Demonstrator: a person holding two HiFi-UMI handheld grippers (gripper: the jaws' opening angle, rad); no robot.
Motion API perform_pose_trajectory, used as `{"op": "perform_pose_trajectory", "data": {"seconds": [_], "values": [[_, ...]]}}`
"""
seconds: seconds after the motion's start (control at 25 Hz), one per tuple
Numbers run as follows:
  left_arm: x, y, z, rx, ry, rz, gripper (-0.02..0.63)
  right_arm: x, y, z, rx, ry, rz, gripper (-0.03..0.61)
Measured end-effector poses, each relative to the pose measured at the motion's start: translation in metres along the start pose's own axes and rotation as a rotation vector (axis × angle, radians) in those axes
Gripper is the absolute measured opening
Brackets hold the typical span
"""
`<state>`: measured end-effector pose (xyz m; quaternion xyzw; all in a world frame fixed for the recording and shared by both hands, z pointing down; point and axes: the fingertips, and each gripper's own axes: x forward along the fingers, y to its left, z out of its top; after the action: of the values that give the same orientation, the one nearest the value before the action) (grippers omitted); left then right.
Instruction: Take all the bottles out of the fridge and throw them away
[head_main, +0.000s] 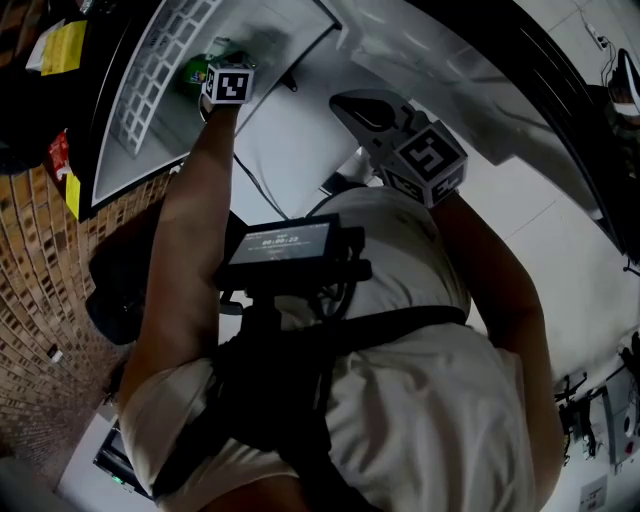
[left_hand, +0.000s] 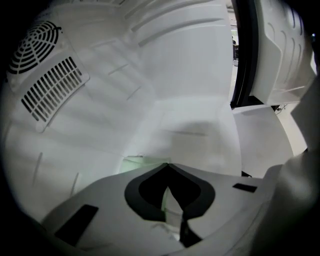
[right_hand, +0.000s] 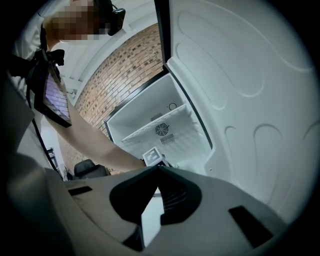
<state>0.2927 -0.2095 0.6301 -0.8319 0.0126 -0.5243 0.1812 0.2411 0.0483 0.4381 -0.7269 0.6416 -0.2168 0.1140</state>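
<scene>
Inside fridge (left_hand: 190, 75), green bottle (left_hand: 135, 164), just beyond closed left hand-held gripper (left_hand: 167, 165)

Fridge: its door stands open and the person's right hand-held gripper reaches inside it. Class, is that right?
Not quite. It is the left hand-held gripper that reaches inside the fridge; the right hand-held gripper is outside it. The head view shows this. The door does stand open.

Bottle (head_main: 196, 70) in fridge (right_hand: 145, 117), beside left claw (left_hand: 167, 165); right claw (right_hand: 159, 167) outside.

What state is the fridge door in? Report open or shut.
Open. The fridge door stands swung aside, baring the shelf and fan grille inside.
</scene>
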Motion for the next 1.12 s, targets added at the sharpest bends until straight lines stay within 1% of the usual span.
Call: {"op": "perform_pose_trajectory", "data": {"seconds": [0.16,0.28,0.44,0.56,0.68,0.84,1.12], "values": [[-0.011,-0.004,0.018,0.007,-0.074,0.004,0.011,-0.004,-0.005,-0.003,0.007,0.000,0.007,0.006],[-0.029,-0.004,0.030,-0.010,-0.145,0.025,0.011,-0.002,-0.007,-0.007,0.012,0.000,0.026,0.006],[-0.069,-0.009,0.050,-0.011,-0.278,0.043,0.011,0.000,0.002,-0.005,0.005,0.006,0.049,0.006],[-0.088,-0.020,0.064,-0.012,-0.374,0.011,0.011,0.005,0.008,-0.004,-0.001,0.005,0.068,0.006],[-0.106,-0.028,0.071,-0.013,-0.437,-0.010,0.011,0.009,0.013,-0.004,-0.010,0.008,0.088,0.006],[-0.142,-0.037,0.080,-0.025,-0.522,-0.029,0.011,0.013,0.025,-0.003,-0.025,0.009,0.115,0.006],[-0.197,-0.049,0.073,-0.054,-0.628,-0.052,0.011,0.018,0.038,-0.003,-0.038,0.016,0.132,0.006]]}}
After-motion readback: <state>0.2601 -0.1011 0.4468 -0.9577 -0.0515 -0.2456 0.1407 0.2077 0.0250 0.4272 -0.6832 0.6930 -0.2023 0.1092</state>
